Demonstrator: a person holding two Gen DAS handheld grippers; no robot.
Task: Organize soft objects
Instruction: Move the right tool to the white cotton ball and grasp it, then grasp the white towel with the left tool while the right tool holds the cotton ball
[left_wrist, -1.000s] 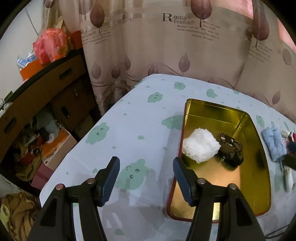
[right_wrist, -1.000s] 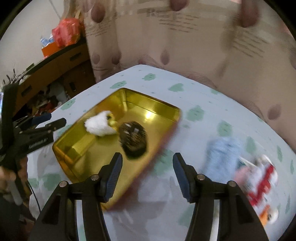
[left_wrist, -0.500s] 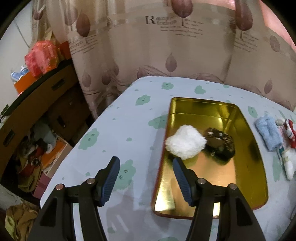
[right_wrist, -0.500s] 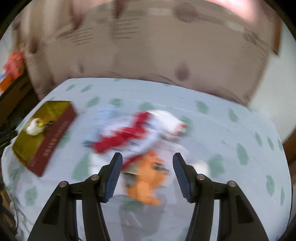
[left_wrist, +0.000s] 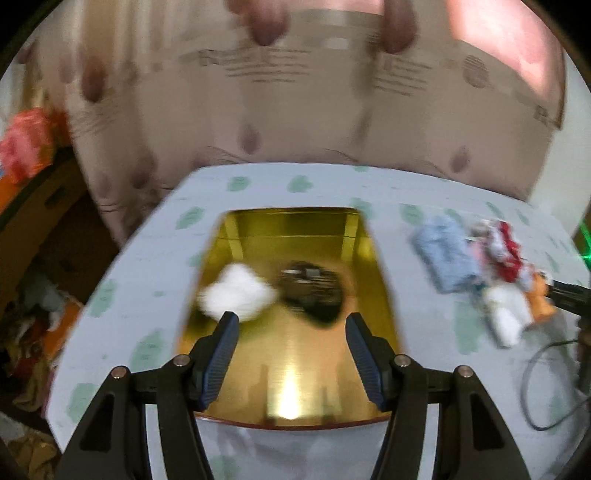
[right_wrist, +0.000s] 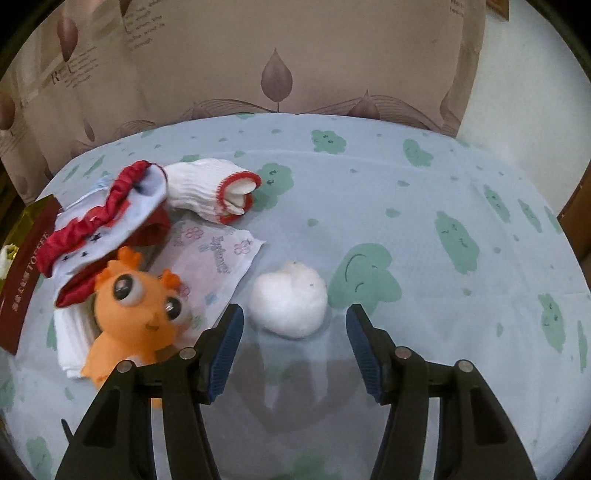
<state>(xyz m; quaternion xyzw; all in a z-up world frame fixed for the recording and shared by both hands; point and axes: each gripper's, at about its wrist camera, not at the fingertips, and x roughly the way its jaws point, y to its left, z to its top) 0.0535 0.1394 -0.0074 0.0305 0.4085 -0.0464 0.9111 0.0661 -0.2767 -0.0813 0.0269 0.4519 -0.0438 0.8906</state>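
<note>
Step in hand: a pick-up, as I judge it; the right gripper (right_wrist: 294, 334) is lined up on the white ball (right_wrist: 289, 300), lower centre of the right wrist view, with nothing gripped yet.
Right gripper: released, jaws spread wide, the ball lying just ahead of the gap between the tips and touching neither.
Left gripper: (left_wrist: 290, 339) also released and empty, held above the near end of the gold tray (left_wrist: 376, 258) in the centre of the left wrist view; that view is blurred.
Tray contents: a white fluffy piece (left_wrist: 236, 295) at centre left and a dark bundle (left_wrist: 314, 291) beside it, apparently just touching.
Things left on the tablecloth (right_wrist: 443, 184): at the left of the right wrist view, an orange toy (right_wrist: 136, 314), a red-trimmed cloth (right_wrist: 107, 218), a white sock (right_wrist: 210, 192), a printed packet (right_wrist: 218, 258) and folded white cloth (right_wrist: 70, 336); a blue cloth (left_wrist: 443, 254) shows at the right of the left wrist view.
Progress: early, I would say: two pieces in, most still out.
Next move calls for: a short push forward so the tips straddle the ball, a gentle squeeze since it looks squashy, then a carry left to the tray, whose red side (right_wrist: 22, 277) shows at the left edge.
Risk: the toy sits just beside the left fingertip (right_wrist: 227, 347) and could be nudged.
</note>
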